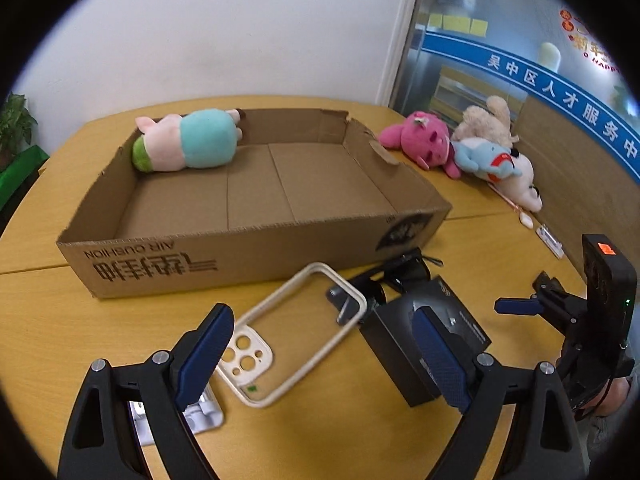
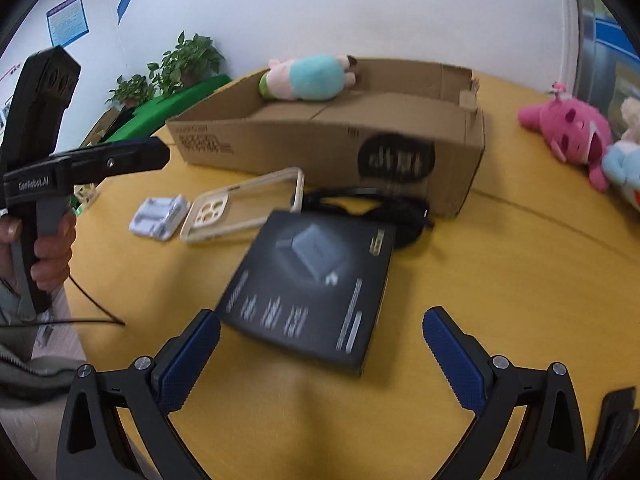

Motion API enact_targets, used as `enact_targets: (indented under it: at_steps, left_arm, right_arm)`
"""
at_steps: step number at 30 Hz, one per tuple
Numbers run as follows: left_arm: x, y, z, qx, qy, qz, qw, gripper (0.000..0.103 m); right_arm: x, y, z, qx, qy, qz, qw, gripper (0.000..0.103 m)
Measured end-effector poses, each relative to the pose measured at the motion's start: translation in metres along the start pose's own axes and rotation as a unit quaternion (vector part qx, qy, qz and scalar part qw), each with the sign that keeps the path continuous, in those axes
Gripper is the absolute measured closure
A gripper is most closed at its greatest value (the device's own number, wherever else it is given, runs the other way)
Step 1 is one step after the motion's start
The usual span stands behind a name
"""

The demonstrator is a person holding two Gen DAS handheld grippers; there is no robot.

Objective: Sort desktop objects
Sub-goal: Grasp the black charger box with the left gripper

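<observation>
- The left hand-held gripper [image 1: 320, 354] hovers low over the yellow worktop [image 1: 80, 320] with its blue-padded fingers [image 1: 206, 354] spread wide and nothing between them.
- Under that gap lies a cream phone case [image 1: 296, 332], face up with its camera cut-outs toward the near end; its far corner rests on or just by the black sunglasses [image 1: 396, 274].
- A small white item [image 1: 196, 412], partly hidden by the left finger, lies at the near left of the case.
- The right hand-held gripper [image 2: 320, 360] is also wide open and holds nothing; its fingers [image 2: 452, 356] flank the near end of a black product box [image 2: 312, 284] that lies flat on the worktop, apart from both pads.
- The black box sits just right of the phone case, with the sunglasses [image 2: 372, 204] beyond it against the front wall of the cardboard box.
- The open cardboard box [image 1: 240, 260] stands at the far middle of the worktop; one pink, teal and green plush toy [image 1: 188, 142] lies in its far left corner.
- To the far right, outside the cardboard box, a pink plush [image 1: 424, 142], a beige plush [image 1: 488, 118] and a blue-and-white plush [image 1: 496, 164] lie huddled together by the wall.
- Potted plants [image 2: 184, 60] stand beyond the worktop's far left edge.
</observation>
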State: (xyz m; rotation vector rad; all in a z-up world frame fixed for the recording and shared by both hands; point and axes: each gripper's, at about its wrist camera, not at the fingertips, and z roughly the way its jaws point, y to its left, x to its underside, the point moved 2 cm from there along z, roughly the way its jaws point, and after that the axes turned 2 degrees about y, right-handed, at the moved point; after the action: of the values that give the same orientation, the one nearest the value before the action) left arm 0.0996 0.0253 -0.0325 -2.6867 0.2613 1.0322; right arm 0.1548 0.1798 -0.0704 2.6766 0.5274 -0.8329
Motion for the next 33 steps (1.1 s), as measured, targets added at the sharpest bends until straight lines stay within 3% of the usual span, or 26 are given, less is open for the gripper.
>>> enact_targets:
  at_steps: [7, 10, 13, 17, 23, 24, 25, 29, 33]
  left_arm:
    - [0.011, -0.010, 0.010, 0.017, 0.022, 0.003, 0.9996, 0.011]
    - [0.015, -0.007, 0.013, 0.018, 0.028, 0.001, 0.9994, 0.011]
    - [0.021, 0.001, 0.018, 0.024, 0.039, -0.015, 0.9988, 0.011]
    - [0.029, 0.009, 0.036, 0.043, 0.068, -0.033, 0.9962, 0.012]
    - [0.042, 0.002, 0.065, 0.133, 0.121, -0.071, 0.9811, 0.015]
    - [0.044, 0.000, 0.067, 0.138, 0.126, -0.073, 0.9798, 0.017]
    - [0.045, -0.002, 0.069, 0.138, 0.128, -0.075, 0.9791, 0.028]
    - [0.046, 0.007, 0.066, 0.144, 0.131, -0.095, 0.9762, 0.035]
    - [0.047, 0.013, 0.066, 0.153, 0.139, -0.106, 0.9727, 0.036]
  right_arm:
    - [-0.003, 0.003, 0.022, -0.021, 0.012, 0.011, 1.000, 0.000]
    - [-0.006, 0.024, 0.032, -0.043, 0.028, -0.018, 0.999, 0.000]
    - [-0.005, 0.047, 0.028, -0.091, 0.022, -0.051, 0.994, 0.000]
    - [-0.002, 0.040, 0.034, -0.043, 0.030, -0.045, 0.998, 0.000]
    - [0.004, 0.055, 0.040, -0.062, 0.043, -0.070, 0.995, 0.000]
    - [0.003, 0.057, 0.040, -0.067, 0.044, -0.071, 0.994, 0.000]
    - [0.004, 0.061, 0.039, -0.077, 0.046, -0.074, 0.993, 0.000]
    - [0.010, 0.076, 0.029, -0.086, 0.031, -0.111, 0.990, 0.000]
    - [0.010, 0.058, 0.036, -0.061, 0.035, -0.083, 0.994, 0.000]
